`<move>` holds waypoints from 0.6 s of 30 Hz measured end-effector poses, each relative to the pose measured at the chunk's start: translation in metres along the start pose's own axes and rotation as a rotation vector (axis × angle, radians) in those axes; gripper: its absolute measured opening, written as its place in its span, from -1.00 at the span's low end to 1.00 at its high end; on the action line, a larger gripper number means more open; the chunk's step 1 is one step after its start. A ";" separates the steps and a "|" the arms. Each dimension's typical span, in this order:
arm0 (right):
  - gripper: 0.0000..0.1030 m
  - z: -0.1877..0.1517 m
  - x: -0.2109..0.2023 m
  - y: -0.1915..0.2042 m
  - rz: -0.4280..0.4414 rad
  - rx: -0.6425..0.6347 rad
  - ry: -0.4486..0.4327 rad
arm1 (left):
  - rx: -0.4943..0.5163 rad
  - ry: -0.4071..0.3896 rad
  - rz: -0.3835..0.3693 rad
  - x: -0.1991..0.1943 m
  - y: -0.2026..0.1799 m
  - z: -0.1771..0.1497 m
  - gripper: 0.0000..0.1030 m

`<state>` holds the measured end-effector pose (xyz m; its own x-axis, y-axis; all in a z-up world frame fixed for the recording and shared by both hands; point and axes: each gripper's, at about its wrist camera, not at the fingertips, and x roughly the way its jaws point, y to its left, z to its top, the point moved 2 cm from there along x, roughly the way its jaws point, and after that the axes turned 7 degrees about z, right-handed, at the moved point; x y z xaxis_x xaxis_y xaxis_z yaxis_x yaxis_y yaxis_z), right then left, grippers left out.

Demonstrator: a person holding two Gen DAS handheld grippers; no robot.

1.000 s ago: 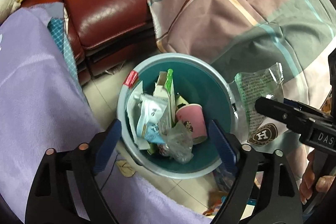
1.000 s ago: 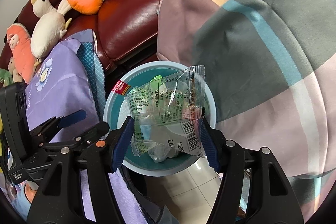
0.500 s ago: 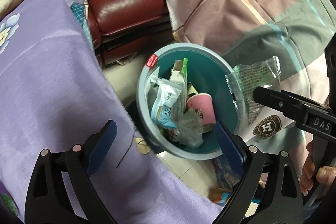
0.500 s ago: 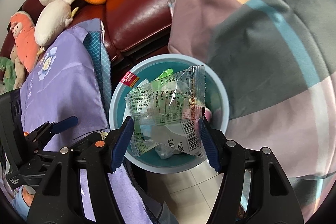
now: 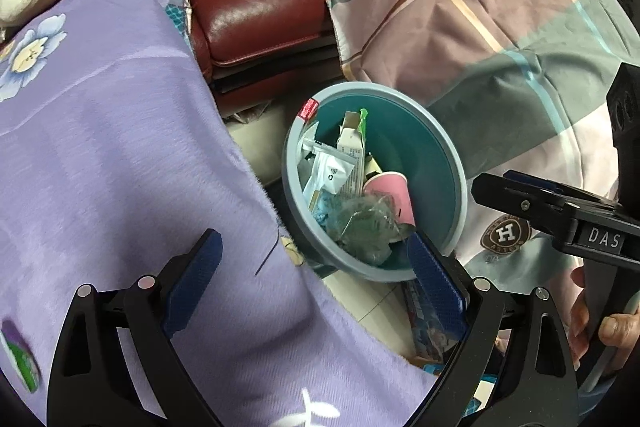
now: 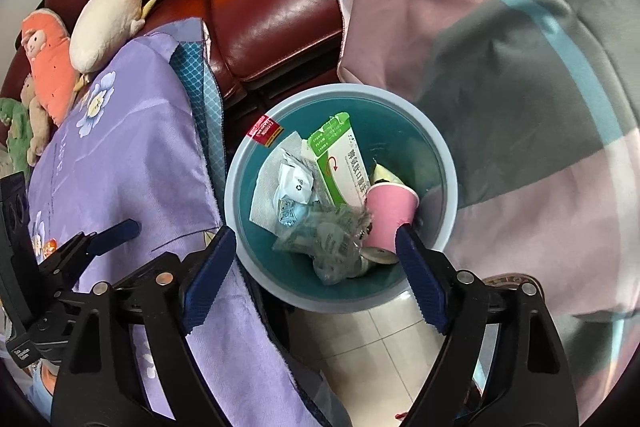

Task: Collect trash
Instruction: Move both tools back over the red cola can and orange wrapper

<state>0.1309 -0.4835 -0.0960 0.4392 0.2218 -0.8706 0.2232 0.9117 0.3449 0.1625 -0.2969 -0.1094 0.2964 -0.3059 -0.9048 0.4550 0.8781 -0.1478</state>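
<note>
Our right tool [image 6: 312, 263] hangs over the blue bin [image 6: 448, 163], jaws opening with nothing between them; the clear wrapper [image 6: 328, 243] lies inside, just ahead of the tips, beside the pink cup [image 6: 388, 211]; we judge the drop done, so we should lift clear of the rim before seeking more trash; our left tool [image 5: 316, 287] gapes wide and empty over the purple blanket [image 5: 120, 155]. The left view alone shows the hand [image 5: 600, 327] gripping the right tool; the right view alone shows the green box [image 6: 340, 155] face-on.

bin [image 6: 448, 187] teal, pale-blue rim | cup [image 6: 390, 211] pink | blanket [image 6: 120, 167] lilac, floral
</note>
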 end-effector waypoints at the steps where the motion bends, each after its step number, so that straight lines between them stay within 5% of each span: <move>1: 0.55 -0.002 -0.002 0.001 0.003 -0.001 -0.001 | 0.001 -0.004 0.004 -0.004 0.001 -0.003 0.82; 18: 0.60 -0.052 -0.040 0.072 0.077 -0.095 0.006 | -0.057 -0.108 0.087 -0.093 0.040 -0.066 0.82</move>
<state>0.0843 -0.4087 -0.0549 0.4467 0.2942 -0.8449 0.1055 0.9205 0.3763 0.0975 -0.2089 -0.0577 0.4228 -0.2628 -0.8673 0.3757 0.9217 -0.0961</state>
